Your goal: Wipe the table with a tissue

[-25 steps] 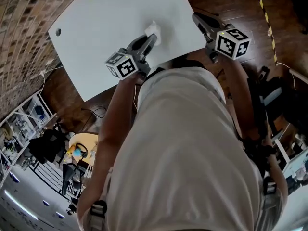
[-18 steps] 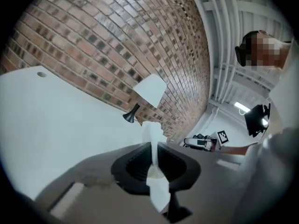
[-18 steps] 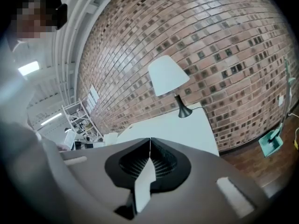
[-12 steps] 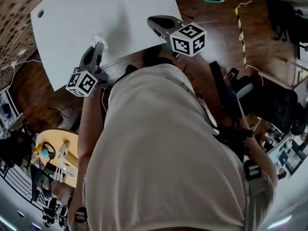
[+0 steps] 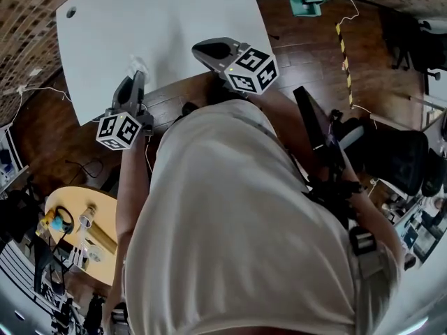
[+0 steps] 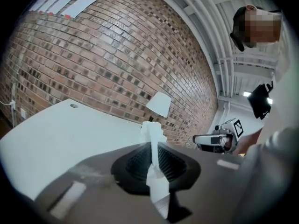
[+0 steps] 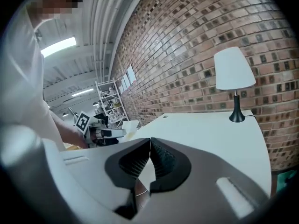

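A: Brick wall (image 5: 28,19) fills the upper left of the head view, and the white counter (image 5: 174,12) lies beside it. What is different from a second ago?

B: The left hand-held gripper (image 5: 137,75) is now at the left part of the counter's near edge. Before, it was closer to the middle of that edge. Its jaws are clenched on the tissue (image 6: 152,141), which stands up between the pads as a thin white strip.

A: And the other one?

B: The right hand-held gripper (image 5: 202,47) has come in over the near edge, at the upper centre of the frame. Its jaws are pressed together with nothing between them.

A: What does this mean for the job?

B: I judge that one stroke along the near edge is made, and the larger far part is not wiped yet.

A: What is not clear?

B: Whether the tissue touches the counter at this moment. It is too small in the head view, and the left gripper view does not show the contact. The person's torso (image 5: 244,222) covers the lower half of the head view, and the counter's far side is cut off at the top.
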Motion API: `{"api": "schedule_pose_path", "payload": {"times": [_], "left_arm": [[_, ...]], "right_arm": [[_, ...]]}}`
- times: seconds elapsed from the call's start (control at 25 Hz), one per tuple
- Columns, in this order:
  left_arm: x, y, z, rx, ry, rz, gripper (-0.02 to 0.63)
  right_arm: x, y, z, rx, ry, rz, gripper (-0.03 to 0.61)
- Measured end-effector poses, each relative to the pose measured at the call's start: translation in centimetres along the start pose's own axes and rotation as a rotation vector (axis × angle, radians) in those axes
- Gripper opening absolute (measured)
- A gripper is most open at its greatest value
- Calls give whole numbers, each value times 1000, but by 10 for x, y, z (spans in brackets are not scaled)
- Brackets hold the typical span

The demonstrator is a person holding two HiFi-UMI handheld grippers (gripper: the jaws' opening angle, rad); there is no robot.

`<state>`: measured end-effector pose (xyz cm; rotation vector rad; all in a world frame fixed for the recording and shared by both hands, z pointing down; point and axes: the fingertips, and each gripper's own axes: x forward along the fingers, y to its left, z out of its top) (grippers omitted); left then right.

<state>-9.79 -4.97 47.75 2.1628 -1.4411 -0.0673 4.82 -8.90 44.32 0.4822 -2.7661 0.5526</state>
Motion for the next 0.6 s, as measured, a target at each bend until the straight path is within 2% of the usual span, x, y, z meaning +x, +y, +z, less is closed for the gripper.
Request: {"api": "schedule_pose_path", "payload": {"times": [0.24,0.44,0.6], "left_arm": [[-10,-15,-14,43,9,-9,34],[-14,-25,-16,62,28,-76,35],[-39,-18,-16,67,36,-87,35]], "right_arm": [[1,12,-1,81,-46,55,8],[-2,20,-12,127,-58,12,8],[9,45,-15,140,-70,8,8]]}}
